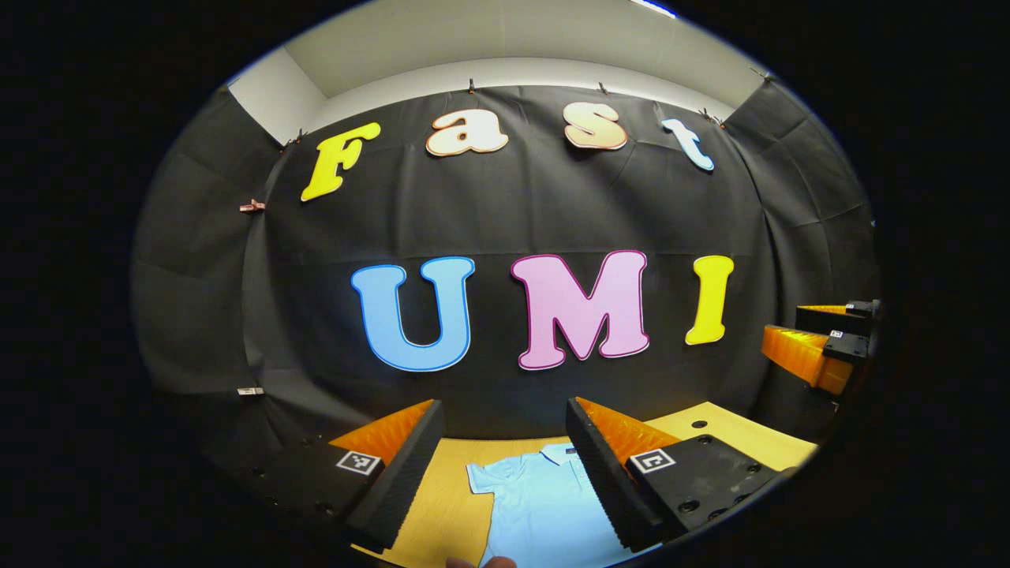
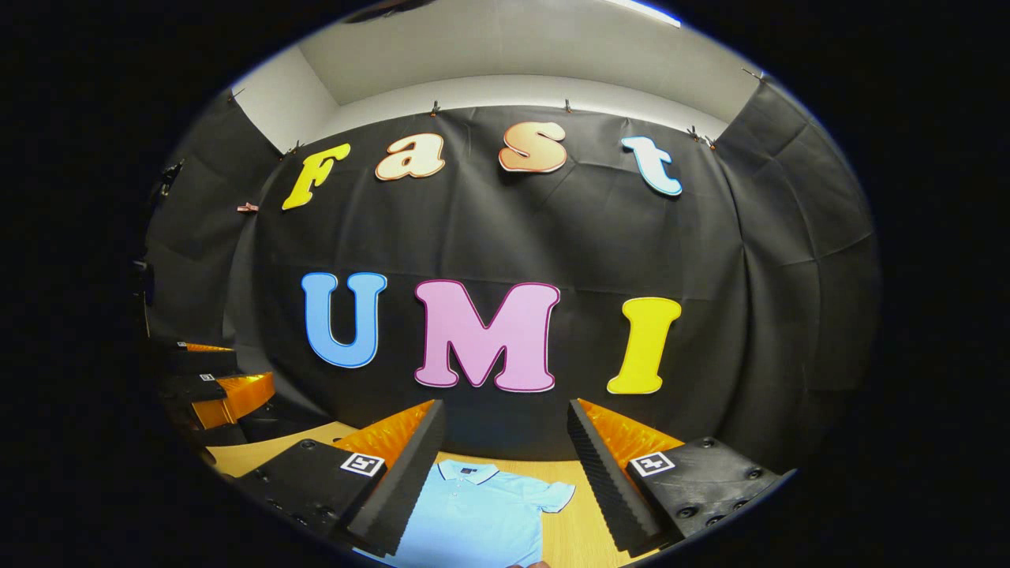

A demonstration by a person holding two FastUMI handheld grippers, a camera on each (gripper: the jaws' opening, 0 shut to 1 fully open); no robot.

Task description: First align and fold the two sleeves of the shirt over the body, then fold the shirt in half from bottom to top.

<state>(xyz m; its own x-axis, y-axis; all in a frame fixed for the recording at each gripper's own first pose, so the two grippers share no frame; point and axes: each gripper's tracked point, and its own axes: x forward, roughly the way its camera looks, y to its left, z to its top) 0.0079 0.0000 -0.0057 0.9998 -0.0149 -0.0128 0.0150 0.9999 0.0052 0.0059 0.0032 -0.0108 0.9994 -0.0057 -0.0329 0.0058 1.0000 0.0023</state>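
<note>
The pale wooden table [image 1: 734, 430] stretches across the bottom of the booth, its far edge meeting the black cloth wall. One light blue short-sleeved polo shirt [image 1: 544, 505] lies flat on it, face up, with its long axis running near to far: the collar [image 2: 467, 472] points toward the far wall and the hem toward the near side, out of view below. Two sleeves can be counted across the views, both spread outward, unfolded: in the left gripper view one sleeve [image 1: 481, 477] sticks out to the left, and in the right gripper view the other sleeve [image 2: 552, 495] reaches to the right. Two grippers hang above the shirt, touching nothing. The left gripper [image 1: 505, 442] has its two fingers spread wide apart with the shirt showing between them; the right gripper [image 2: 505, 442] likewise holds its fingers well apart over the shirt. Each also appears at the side edge of the other's view.
</note>
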